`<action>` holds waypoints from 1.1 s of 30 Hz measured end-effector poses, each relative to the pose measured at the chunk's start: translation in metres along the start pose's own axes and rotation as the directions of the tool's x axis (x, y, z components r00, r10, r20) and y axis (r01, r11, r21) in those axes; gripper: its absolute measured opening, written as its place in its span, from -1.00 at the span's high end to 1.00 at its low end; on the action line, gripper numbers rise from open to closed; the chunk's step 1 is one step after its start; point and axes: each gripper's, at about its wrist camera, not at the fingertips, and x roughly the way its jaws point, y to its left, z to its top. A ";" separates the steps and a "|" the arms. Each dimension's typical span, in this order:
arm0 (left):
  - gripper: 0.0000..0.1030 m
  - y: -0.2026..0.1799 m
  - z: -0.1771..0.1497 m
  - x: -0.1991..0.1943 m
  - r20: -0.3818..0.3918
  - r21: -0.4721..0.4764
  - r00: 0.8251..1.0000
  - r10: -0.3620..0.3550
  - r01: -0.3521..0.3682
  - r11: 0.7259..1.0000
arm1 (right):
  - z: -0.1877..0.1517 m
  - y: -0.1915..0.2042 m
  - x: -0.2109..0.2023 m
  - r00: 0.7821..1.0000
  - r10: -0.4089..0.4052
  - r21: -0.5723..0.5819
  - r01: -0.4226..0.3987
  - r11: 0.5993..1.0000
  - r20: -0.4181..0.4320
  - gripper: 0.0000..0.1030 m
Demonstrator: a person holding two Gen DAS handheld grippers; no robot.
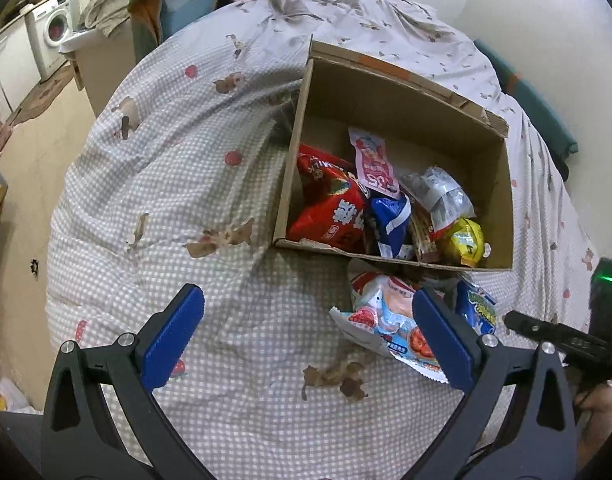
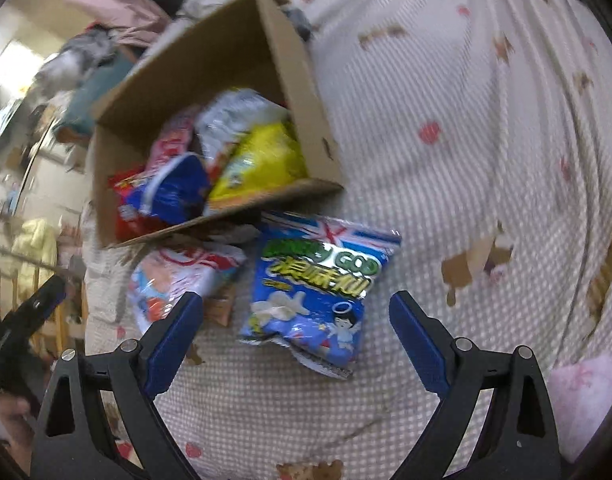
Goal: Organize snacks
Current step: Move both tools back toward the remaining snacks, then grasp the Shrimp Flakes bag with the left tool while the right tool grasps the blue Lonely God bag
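An open cardboard box (image 1: 433, 112) (image 2: 290, 80) sits on a checked bedspread and holds several snack bags: red (image 1: 329, 208), pink (image 1: 375, 162), dark blue (image 1: 389, 216), silver (image 1: 441, 192) and yellow (image 1: 467, 242) (image 2: 266, 160). Just in front of the box lie a white-and-pink bag (image 1: 385, 320) (image 2: 174, 280) and a blue bag with green lettering (image 2: 317, 288) (image 1: 479, 308). My left gripper (image 1: 307, 336) is open over bare bedspread, its right finger overlapping the white-and-pink bag. My right gripper (image 2: 296, 332) is open, with the blue bag's near end between its fingers.
The bedspread (image 1: 166, 200) covers a bed that drops off at the left toward a tiled floor. A washing machine (image 1: 52, 32) and piled laundry (image 1: 114, 4) stand beyond. A pink cloth (image 2: 585, 396) lies at the right. The right gripper's body (image 1: 573, 340) shows in the left view.
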 end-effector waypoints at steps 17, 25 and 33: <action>-0.99 -0.013 0.000 0.029 -0.105 0.012 0.994 -0.016 0.018 1.000 | 0.004 0.030 0.079 0.982 0.003 -0.086 -0.020 0.996 -0.189 -0.38; -0.99 -0.016 0.001 0.045 -0.140 0.055 0.990 0.017 -0.009 0.998 | -0.020 0.065 0.065 0.970 0.086 -0.243 -0.142 0.960 -0.229 -0.37; -0.99 -0.048 -0.016 0.080 -0.290 0.193 0.957 -0.030 0.089 0.977 | -0.014 0.012 0.020 0.991 0.085 -0.091 -0.095 0.991 -0.100 -0.37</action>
